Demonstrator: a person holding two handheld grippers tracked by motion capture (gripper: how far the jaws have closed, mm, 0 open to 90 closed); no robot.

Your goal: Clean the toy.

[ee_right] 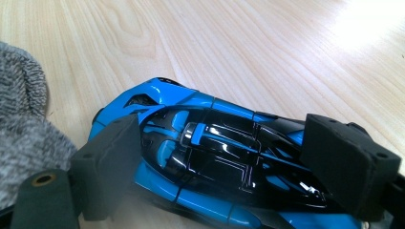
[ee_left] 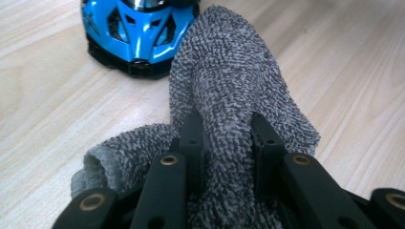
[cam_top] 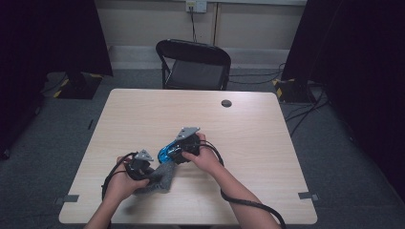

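A blue and black toy car rests on the light wooden table, just left of the person's right hand. My right gripper straddles the car, with a black pad against each flank. A grey terry cloth lies bunched in front of the left hand. My left gripper is shut on a raised fold of that cloth. The fold reaches up to the car's nose. The cloth's edge shows beside the car in the right gripper view.
A black folding chair stands behind the table's far edge. A round dark cable hole sits near the table's far side. Grey tape marks lie by the near corners. Cables trail from both grippers toward the person.
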